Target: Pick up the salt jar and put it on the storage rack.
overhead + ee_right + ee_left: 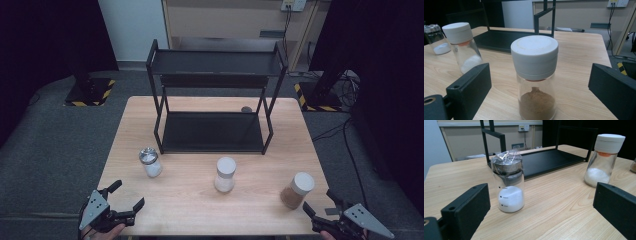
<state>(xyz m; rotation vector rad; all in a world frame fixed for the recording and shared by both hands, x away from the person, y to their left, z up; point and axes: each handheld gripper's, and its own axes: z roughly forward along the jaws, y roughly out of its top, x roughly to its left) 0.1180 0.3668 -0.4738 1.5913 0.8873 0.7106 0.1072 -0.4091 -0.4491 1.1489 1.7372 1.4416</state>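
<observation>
Both sets of fingers stand wide apart with nothing clamped. At the desk's near left corner the left gripper (123,202) faces the foil-topped jar (150,162), which stands upright a little way in from the near edge and ahead of the jaws, not touched by them. At the near right corner the right gripper (321,205) faces the brown jar (297,190), upright near the front edge; in the right gripper view that jar (536,77) sits between the jaws, clear of both. A white jar (225,174) stands between the two, in front of the black rack (212,131) at the far middle of the desk (185,200).
</observation>
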